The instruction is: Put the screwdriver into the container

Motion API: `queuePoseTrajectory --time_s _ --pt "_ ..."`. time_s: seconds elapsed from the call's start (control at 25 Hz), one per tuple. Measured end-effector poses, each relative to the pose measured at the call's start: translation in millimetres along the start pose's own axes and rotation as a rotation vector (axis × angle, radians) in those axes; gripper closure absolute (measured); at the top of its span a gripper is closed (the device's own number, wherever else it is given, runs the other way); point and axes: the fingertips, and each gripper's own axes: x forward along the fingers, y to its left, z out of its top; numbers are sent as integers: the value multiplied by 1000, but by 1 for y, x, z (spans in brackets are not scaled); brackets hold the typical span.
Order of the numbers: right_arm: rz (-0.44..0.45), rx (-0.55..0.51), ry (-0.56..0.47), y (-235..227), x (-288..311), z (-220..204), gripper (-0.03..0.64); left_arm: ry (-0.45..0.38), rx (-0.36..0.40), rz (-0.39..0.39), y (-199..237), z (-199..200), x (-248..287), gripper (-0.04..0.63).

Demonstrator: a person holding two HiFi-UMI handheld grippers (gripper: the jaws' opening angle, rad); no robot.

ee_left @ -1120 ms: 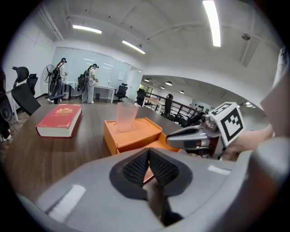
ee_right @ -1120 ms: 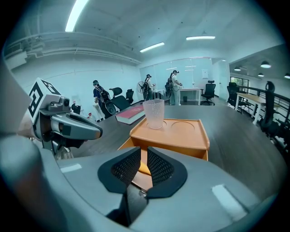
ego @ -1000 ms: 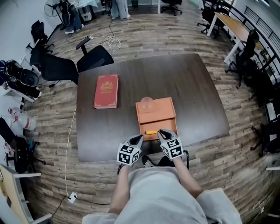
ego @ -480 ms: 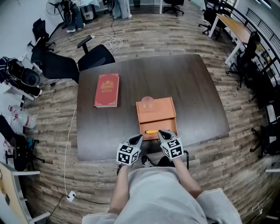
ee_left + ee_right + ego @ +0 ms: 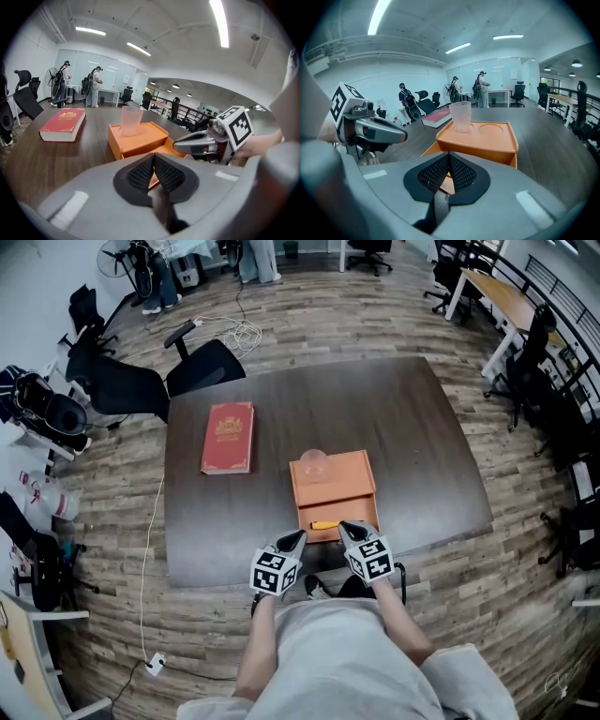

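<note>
An orange container (image 5: 330,479) stands on the dark table (image 5: 422,437), its drawer (image 5: 339,512) pulled out toward me. A yellow-handled screwdriver (image 5: 324,524) lies in the drawer's front part. My right gripper (image 5: 345,525) sits at the drawer's near right corner, just right of the screwdriver, shut with nothing in it. My left gripper (image 5: 299,536) is at the table's near edge, left of the drawer, also shut and empty. In the left gripper view (image 5: 153,157) and the right gripper view (image 5: 449,156) the pads meet, and the screwdriver is hidden behind the gripper bodies.
A clear plastic cup (image 5: 314,463) stands on the container's top, left side. A red book (image 5: 228,435) lies at the table's left. Office chairs (image 5: 202,367) stand beyond the far-left corner; people stand far off by a glass wall (image 5: 96,86).
</note>
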Motion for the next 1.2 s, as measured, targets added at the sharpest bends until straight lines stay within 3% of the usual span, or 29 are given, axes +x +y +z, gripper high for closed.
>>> queuePoseTrajectory --time_s 1.2 --pt "51 -11 44 8 8 -9 615 14 0 3 1 -1 2 540"
